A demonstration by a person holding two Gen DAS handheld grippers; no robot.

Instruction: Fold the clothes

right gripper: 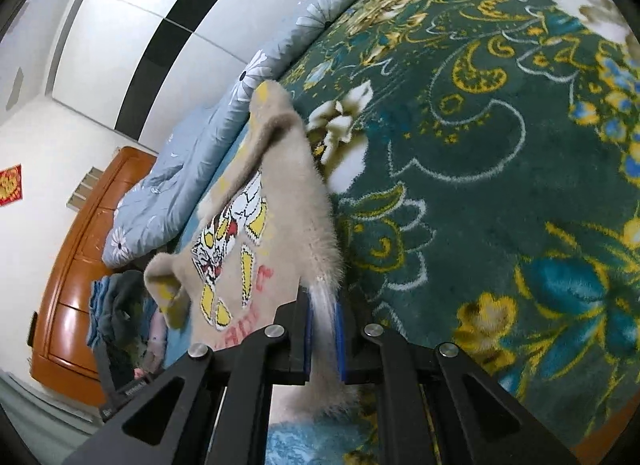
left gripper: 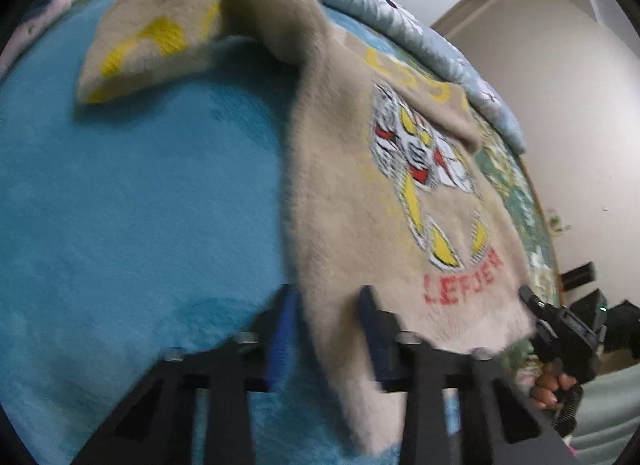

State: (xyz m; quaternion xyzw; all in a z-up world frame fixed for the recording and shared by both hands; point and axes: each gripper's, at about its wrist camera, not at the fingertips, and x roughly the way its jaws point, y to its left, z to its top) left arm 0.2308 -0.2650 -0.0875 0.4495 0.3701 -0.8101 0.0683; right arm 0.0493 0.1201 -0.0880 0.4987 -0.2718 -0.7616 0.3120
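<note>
A fuzzy beige sweater (left gripper: 360, 193) with a cartoon print and red letters lies on a blue blanket (left gripper: 140, 205), one sleeve (left gripper: 168, 37) flung out at the far left. My left gripper (left gripper: 326, 325) holds the hem's left corner between its blue pads. The right gripper (left gripper: 560, 329) shows at the hem's right corner. In the right wrist view my right gripper (right gripper: 322, 337) is shut on the sweater's edge (right gripper: 324, 305), and the sweater (right gripper: 248, 233) hangs lifted over the bed.
A dark green floral blanket (right gripper: 500, 185) covers the bed beside the blue one. A light blue flowered quilt (right gripper: 208, 145) lies along the far side. An orange wooden cabinet (right gripper: 80, 265) and a pile of clothes (right gripper: 120, 305) stand beyond.
</note>
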